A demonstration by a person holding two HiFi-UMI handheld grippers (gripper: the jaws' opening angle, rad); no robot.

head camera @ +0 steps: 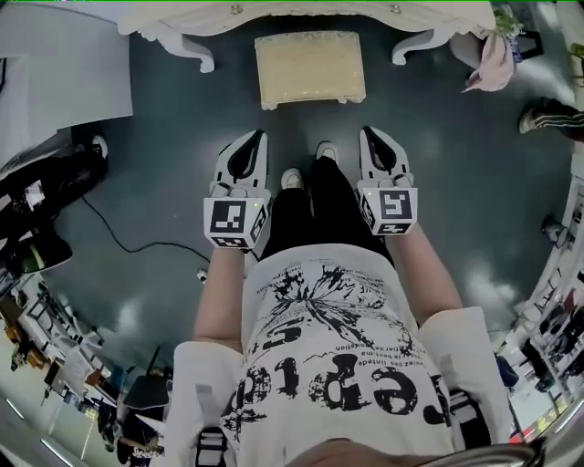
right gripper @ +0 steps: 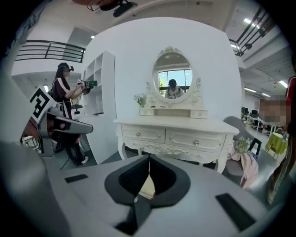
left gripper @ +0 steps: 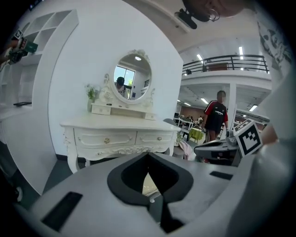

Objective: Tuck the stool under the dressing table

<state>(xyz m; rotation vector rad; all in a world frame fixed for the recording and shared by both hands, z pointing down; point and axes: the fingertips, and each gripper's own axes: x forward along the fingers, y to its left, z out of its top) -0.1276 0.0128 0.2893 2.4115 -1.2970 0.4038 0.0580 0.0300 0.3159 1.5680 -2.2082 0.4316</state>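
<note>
The cream cushioned stool (head camera: 310, 68) stands on the dark floor right in front of the white dressing table (head camera: 301, 14), between its curved legs. My left gripper (head camera: 259, 137) and right gripper (head camera: 367, 133) hover side by side a short way in front of the stool, apart from it. Both are shut and hold nothing. In the left gripper view the jaw tips meet at the left gripper (left gripper: 148, 155), with the dressing table (left gripper: 118, 134) and its oval mirror (left gripper: 132, 76) beyond. The right gripper (right gripper: 149, 159) shows the same, with a sliver of stool (right gripper: 147, 187) behind the jaws.
A black cable (head camera: 119, 239) trails over the floor on the left. A pink cloth (head camera: 493, 59) hangs at the table's right end. One person (left gripper: 216, 118) stands off to the right, and another person (right gripper: 64, 99) stands by the white shelf unit (right gripper: 99, 92) on the left.
</note>
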